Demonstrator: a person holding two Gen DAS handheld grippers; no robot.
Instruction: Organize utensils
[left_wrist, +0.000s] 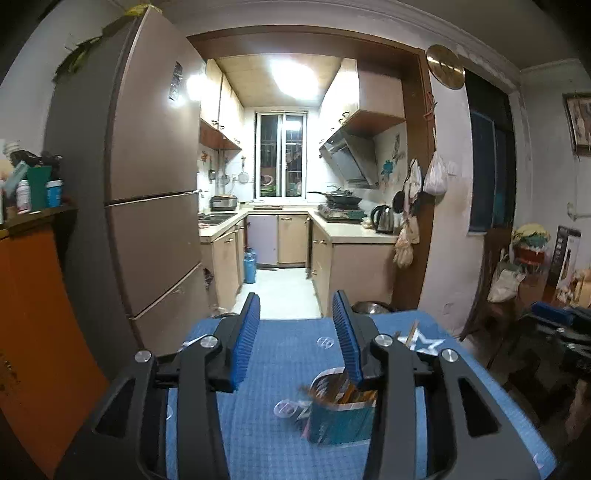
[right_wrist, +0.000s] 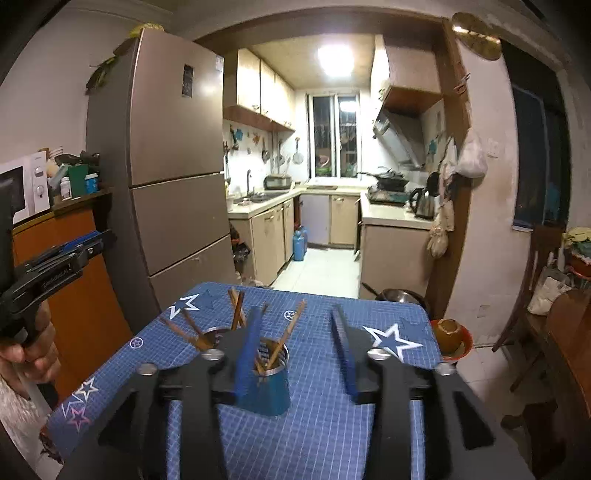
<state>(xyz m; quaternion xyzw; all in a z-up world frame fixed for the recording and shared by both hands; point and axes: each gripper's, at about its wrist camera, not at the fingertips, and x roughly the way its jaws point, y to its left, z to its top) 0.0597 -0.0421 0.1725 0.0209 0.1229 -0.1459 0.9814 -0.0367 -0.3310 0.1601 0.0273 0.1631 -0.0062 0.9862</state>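
Left tongs: spread, nothing pinched; right pad overlaps the cup rim at lower centre of the left view, contact unclear.

Right tongs: spread wider, empty; left pad sits in front of the cup, contact can't tell.

Left tongs also show at the left edge of the right view, gripped by a hand.

Cup: blue sleeve, metal rim, upright on the blue checked table, centre of the right view. A second metal holder is just behind it, mostly hidden.

Chopsticks: brown, wooden, ends down in the cups, long axes fanned up and outward: some lean upper left, one upper right, a pair near upright.

Blurred in the left view.
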